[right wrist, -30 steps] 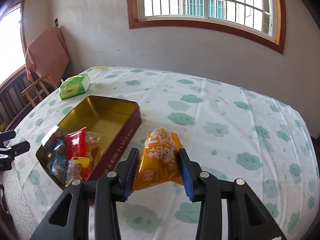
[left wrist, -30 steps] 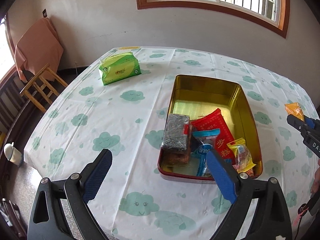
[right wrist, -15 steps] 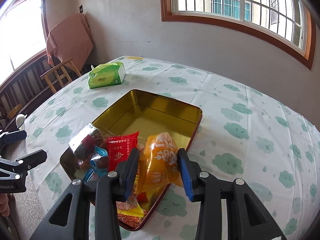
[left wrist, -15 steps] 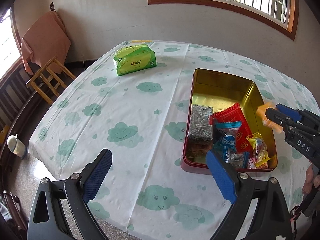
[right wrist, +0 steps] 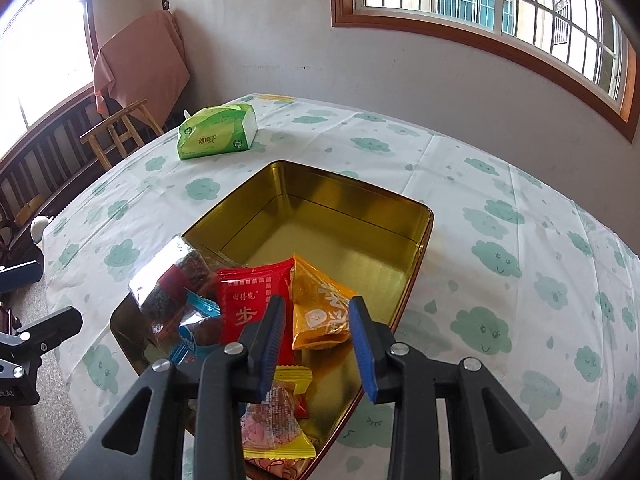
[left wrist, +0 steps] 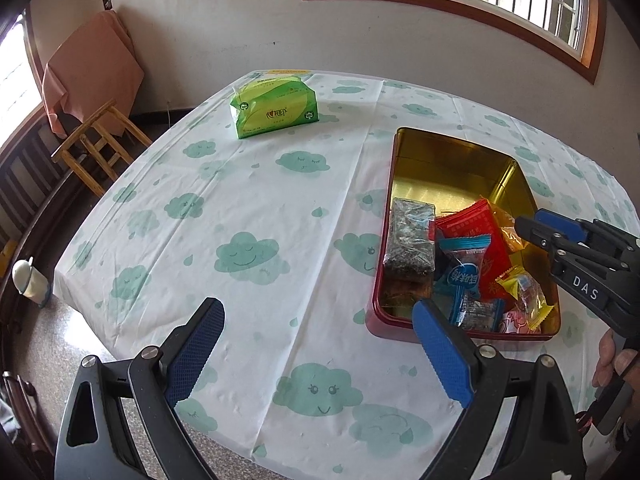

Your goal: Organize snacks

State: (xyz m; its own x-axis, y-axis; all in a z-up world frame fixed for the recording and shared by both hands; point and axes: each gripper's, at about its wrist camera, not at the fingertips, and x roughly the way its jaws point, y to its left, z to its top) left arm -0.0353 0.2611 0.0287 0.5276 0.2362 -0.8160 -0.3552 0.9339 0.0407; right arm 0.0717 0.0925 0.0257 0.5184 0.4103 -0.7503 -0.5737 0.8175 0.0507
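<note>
A red tin with a gold inside (right wrist: 360, 220) (left wrist: 452, 160) stands on the cloud-print tablecloth and holds several snack packets in its near half. My right gripper (right wrist: 316, 328) (left wrist: 532, 224) is over the tin with its jaws apart around an orange snack packet (right wrist: 320, 312) (left wrist: 506, 228), which rests on the tin floor beside a red packet (right wrist: 252, 300); the pads look slightly clear of it. My left gripper (left wrist: 316, 340) is open and empty, low over the table left of the tin.
A green tissue pack (left wrist: 274, 110) (right wrist: 216, 132) lies at the table's far left. A wooden chair (left wrist: 96, 140) with an orange cloth stands beyond the table edge. A white cup (left wrist: 28, 280) sits on the floor at left.
My right gripper carried the orange packet from the bare table over the tin, lowered it inside and spread its jaws. The left gripper shifted slightly left and stayed open.
</note>
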